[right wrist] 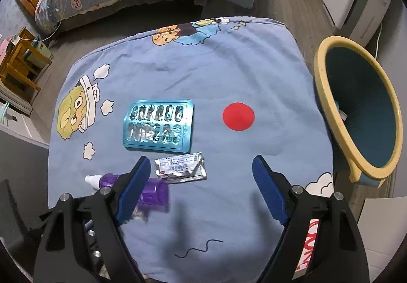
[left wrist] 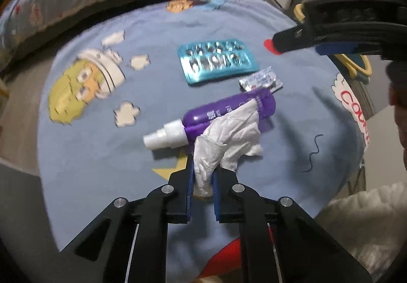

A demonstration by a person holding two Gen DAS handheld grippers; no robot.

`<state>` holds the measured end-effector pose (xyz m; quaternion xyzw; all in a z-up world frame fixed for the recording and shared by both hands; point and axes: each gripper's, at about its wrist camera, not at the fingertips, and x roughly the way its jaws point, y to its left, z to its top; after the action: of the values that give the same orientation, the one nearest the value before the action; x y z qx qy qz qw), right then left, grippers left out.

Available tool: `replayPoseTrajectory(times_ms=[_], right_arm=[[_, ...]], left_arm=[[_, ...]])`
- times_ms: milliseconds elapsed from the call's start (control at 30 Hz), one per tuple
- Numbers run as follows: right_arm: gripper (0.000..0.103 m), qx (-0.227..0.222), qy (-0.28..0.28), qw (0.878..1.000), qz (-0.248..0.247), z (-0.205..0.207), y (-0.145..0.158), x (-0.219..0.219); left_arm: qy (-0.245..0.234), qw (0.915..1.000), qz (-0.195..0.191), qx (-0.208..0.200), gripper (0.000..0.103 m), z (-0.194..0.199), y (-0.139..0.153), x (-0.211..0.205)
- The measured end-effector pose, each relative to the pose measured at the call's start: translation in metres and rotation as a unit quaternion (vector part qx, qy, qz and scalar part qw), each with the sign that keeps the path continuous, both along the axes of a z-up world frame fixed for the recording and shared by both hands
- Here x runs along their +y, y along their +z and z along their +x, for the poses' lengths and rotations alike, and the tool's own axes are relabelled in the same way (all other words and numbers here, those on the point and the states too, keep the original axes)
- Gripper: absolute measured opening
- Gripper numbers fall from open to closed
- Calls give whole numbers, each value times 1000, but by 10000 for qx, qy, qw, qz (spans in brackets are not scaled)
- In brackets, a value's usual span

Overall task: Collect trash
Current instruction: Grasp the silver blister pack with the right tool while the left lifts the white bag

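Soft blue bedspread (right wrist: 178,74); left gripper (left wrist: 203,178) pinching crumpled white glove (left wrist: 229,138)

The left wrist view looks low and close across the cloth (left wrist: 106,155), the bottle (left wrist: 218,115) at frame centre. The right wrist view looks down from higher and farther back. Both share the blister pack (right wrist: 159,127), foil packet (right wrist: 182,167) and bottle

Dim, cool indoor light falls evenly. The left wrist view is smeared by motion blur; the right wrist view is sharp. Glare glints off the blister pack (right wrist: 159,127) ahead of the right tongs (right wrist: 201,191). Soft shadows pool beneath them. Fisheye bending darkens every edge.
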<state>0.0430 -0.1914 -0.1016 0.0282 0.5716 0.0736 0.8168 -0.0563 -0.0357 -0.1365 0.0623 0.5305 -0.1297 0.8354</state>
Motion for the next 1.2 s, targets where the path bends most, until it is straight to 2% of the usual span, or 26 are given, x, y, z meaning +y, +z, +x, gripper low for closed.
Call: replayPoseTrajectory(times_ms=[133,233,267,400,500,667,767,967,1000,1033,1067,1100,1200], right_arm=[[81,34,-31,10000,59,-1,0,3],[81,62,-3,10000,4,0,-3,5],[81,78,2,10000,2,0,-4,5],[81,142,111,9998,-89,1,-11,13],[81,163,181,9994,-251,3,-17,17],[81,312,219,9989,-270,10,-29,23],[81,426,252,9985,-237,15,-37,29],[81,595,288,9962,-566,17,-53,40],[79,615,276,9961,-566,18,-54,40],[69,613,271,9960,-595,18,-55,41],[66,568,270,9958,-673,18,-54,41],[58,538,282,9960,-657,17,-52,41],[58,497,183,9972,-524,16,-47,35]], left_arm=[[67,9998,-87,-194,12,-2,30,13],[129,9989,-213,-394,12,8,65,25],[104,9984,-203,-519,12,13,81,30],[-3,9969,-15,-789,12,31,113,44],[41,9962,-85,-861,12,41,115,55],[299,9940,-763,-722,12,47,108,68],[237,9932,-815,-794,12,48,111,67],[127,9935,-797,-800,12,48,109,66],[114,9936,-812,-782,12,48,108,66],[112,9936,-818,-774,12,48,108,67],[118,9935,-828,-773,12,48,108,68],[128,9933,-849,-770,12,49,109,69],[151,9928,-902,-771,12,50,111,70]])
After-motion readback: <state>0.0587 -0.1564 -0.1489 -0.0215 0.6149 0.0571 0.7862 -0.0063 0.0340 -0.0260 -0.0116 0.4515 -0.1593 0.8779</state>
